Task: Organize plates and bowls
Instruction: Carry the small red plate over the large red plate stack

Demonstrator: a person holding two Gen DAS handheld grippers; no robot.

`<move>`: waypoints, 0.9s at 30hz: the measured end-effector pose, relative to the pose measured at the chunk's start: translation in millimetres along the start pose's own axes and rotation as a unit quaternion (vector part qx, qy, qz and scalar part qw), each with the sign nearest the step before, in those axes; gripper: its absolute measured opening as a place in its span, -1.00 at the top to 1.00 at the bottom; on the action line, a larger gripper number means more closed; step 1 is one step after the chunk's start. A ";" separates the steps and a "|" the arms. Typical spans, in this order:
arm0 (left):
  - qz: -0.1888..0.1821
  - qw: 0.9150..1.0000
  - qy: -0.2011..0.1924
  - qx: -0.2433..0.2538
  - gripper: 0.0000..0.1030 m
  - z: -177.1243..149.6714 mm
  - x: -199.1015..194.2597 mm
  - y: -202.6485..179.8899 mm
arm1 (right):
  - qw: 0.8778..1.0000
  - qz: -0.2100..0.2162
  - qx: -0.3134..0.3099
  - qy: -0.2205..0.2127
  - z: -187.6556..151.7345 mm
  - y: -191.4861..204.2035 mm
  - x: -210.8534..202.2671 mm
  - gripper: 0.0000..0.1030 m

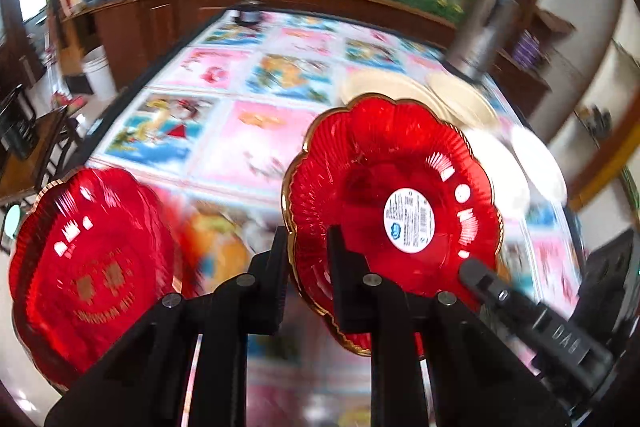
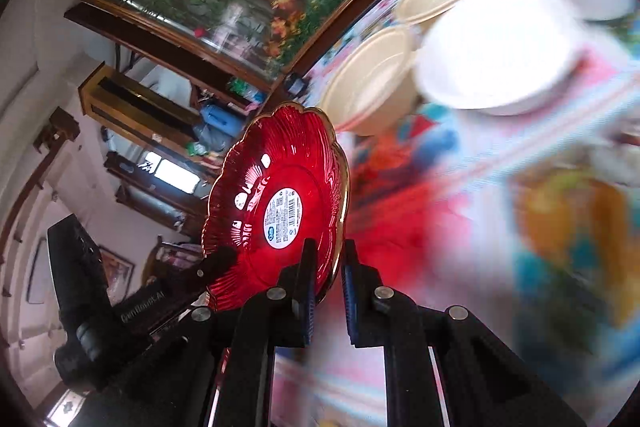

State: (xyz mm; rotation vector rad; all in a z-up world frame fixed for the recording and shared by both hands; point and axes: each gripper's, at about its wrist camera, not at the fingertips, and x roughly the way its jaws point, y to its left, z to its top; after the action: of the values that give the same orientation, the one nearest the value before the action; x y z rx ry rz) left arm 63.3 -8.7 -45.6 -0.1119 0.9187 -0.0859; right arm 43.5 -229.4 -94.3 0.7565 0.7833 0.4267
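I hold one red scalloped glass plate with a gold rim (image 1: pixel 394 203) between both tools, lifted clear of the surface (image 1: pixel 224 99), which wears a bright pictured cloth. My left hand-held gripper (image 1: pixel 308 251) has its jaws nearly closed, pinching the plate's lower left rim. My right hand-held gripper (image 2: pixel 329 259) is clamped tight on the rim of the same plate (image 2: pixel 280 203), which stands tilted on edge with its white barcode sticker (image 1: pixel 409 220) facing me. A second red scalloped plate (image 1: pixel 90 267) sits low at my left. Beyond the held plate, two cream shallow bowls (image 2: pixel 370 83) and two white bowls (image 2: pixel 496 47) lie close together on the surface, blurred.
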 end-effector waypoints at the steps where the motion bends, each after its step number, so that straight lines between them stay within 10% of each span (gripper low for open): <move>1: -0.003 1.000 0.003 0.007 0.70 -5.7 -1.0 -3.5 | 1.000 -0.005 0.001 -0.001 -1.8 -4.2 -7.8 0.78; 11: -0.001 1.000 -0.020 -0.002 0.65 -45.3 -54.5 38.6 | 0.999 -0.013 -0.028 0.024 -33.2 33.8 -33.3 0.78; 27: 0.084 0.988 -0.024 -0.125 0.65 -54.6 -75.9 202.4 | 0.977 0.019 -0.157 0.147 -92.2 174.2 95.4 0.78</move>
State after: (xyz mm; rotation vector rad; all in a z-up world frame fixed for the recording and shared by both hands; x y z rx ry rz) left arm -20.7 197.8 -45.7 -0.2676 0.8854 0.1877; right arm 22.5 -15.4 -53.3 0.4176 0.9504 0.6892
